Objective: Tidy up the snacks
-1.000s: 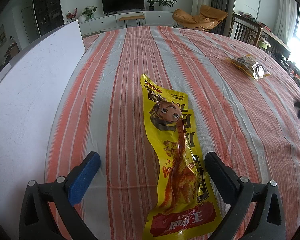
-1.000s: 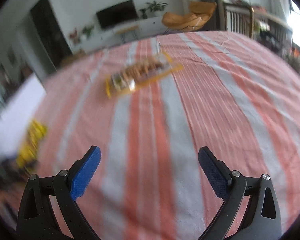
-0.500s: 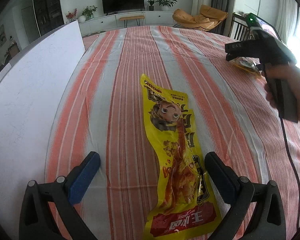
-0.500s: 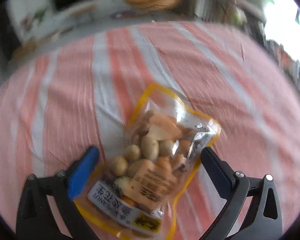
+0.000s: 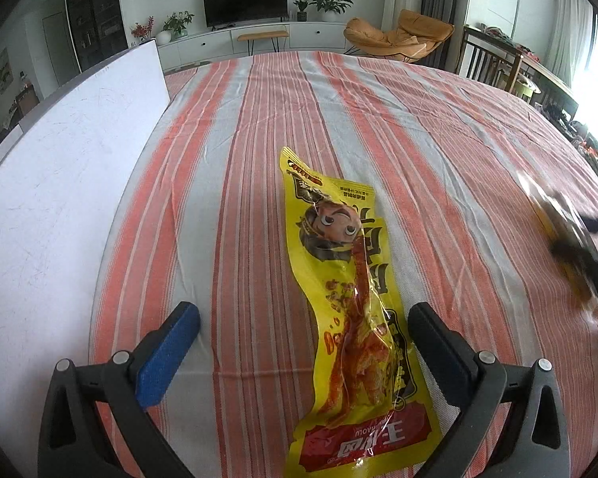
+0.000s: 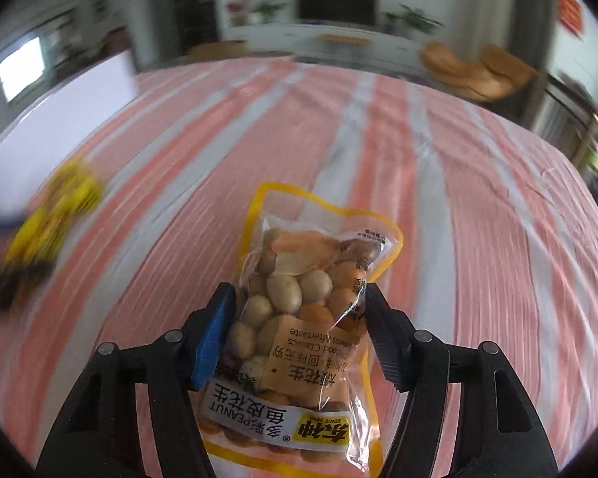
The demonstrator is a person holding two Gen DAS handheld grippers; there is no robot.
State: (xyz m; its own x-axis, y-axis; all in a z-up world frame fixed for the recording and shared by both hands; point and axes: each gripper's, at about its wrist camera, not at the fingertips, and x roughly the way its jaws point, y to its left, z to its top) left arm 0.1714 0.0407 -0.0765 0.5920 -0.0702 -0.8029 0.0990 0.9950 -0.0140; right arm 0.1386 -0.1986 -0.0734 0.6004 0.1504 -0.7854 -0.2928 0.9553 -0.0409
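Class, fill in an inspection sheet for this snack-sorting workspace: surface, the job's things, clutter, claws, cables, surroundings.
Surface: striped tablecloth, orange and grey, slightly creased.
Job's things: yellow snack packet lying flat between the left claw's fingers; peanut packet between the right claw's pads.
Clutter: white board along the table's left edge.
Claws: left claw open, pads clear of the yellow packet; right claw closing, pads against the peanut packet's sides.
Cables: nothing seen.
Surroundings: television, potted plants, tan lounge chair, wooden chairs at right.
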